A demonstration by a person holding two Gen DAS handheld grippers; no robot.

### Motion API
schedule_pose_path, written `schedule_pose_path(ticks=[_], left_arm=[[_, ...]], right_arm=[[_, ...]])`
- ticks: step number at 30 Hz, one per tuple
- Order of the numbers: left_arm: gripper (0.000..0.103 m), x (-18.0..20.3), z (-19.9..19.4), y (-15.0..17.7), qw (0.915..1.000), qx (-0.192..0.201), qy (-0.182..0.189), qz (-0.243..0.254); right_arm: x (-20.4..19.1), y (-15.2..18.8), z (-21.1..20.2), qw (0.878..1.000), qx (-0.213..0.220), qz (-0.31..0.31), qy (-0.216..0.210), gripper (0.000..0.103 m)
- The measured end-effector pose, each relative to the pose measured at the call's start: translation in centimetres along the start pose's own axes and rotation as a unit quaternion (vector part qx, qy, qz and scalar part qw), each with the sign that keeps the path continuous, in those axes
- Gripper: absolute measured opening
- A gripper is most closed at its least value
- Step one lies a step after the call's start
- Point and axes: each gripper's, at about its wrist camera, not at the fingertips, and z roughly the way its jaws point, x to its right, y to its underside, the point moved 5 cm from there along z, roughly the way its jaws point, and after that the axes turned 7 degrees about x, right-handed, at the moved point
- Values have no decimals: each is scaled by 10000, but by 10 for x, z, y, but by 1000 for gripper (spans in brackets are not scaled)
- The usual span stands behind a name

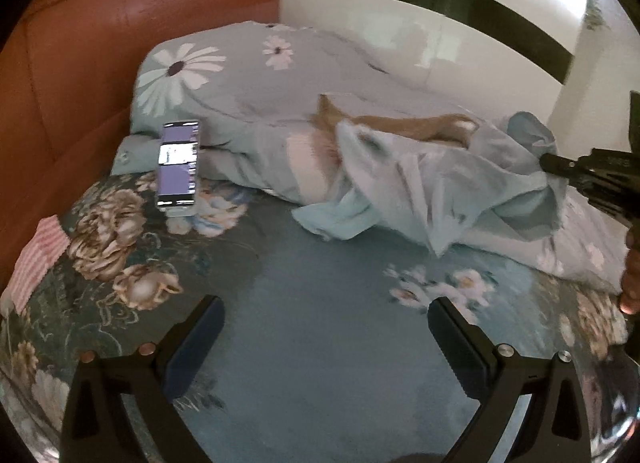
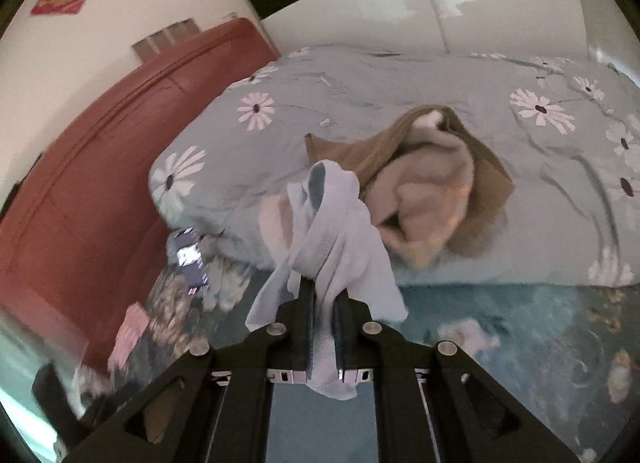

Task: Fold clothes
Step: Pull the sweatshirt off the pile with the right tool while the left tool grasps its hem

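Note:
A pale blue garment (image 1: 444,191) hangs crumpled over the bed, pinched at its right end by my right gripper (image 1: 550,163). In the right wrist view my right gripper (image 2: 322,291) is shut on that pale blue garment (image 2: 332,247), which drapes over both fingers. A tan and cream garment (image 2: 424,191) lies bunched on the duvet behind it; it also shows in the left wrist view (image 1: 400,125). My left gripper (image 1: 326,327) is open and empty, low over the dark floral bedsheet (image 1: 304,283), well short of the blue garment.
A phone (image 1: 178,163) with a lit screen stands at the pillow's edge. A grey-blue daisy-print duvet (image 2: 400,83) covers the bed's far side. A red-brown headboard (image 1: 68,75) is on the left. A pink striped cloth (image 1: 36,259) lies at the left edge.

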Motion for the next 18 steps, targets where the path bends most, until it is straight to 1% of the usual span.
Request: schedule_pose_path(ticks=[2,4,6,9,11,13,15,18], left_arm=[[103,18,-6,7,9998,-15,147,149],[103,37,-8,13,9989,-59,381,267],[103,57,-10,16,9971,-82,670,346],[103,88,-11,22,9926,-140,1118,454],[103,107,-6,27,9893,-237,1308,595],[103,124,0,34,9866,-350,1395,772],[103,136,7,40,9839,-435,1446,960],[103,147,16,43,9819,-548,1496,1028]], right_arm=[[0,10,-27,9999,-2,-110,-65,8],[1,21,-52,9999,-68,-108,-115,8],[4,29,-64,9998,-167,-89,-45,8],[10,42,-66,9992,-397,-99,28,8],[13,52,-60,9984,-559,-98,60,8],[18,60,-54,9977,-665,-75,84,8],[22,66,-52,9975,-708,-4,18,8],[27,72,-51,9971,-762,20,0,8]])
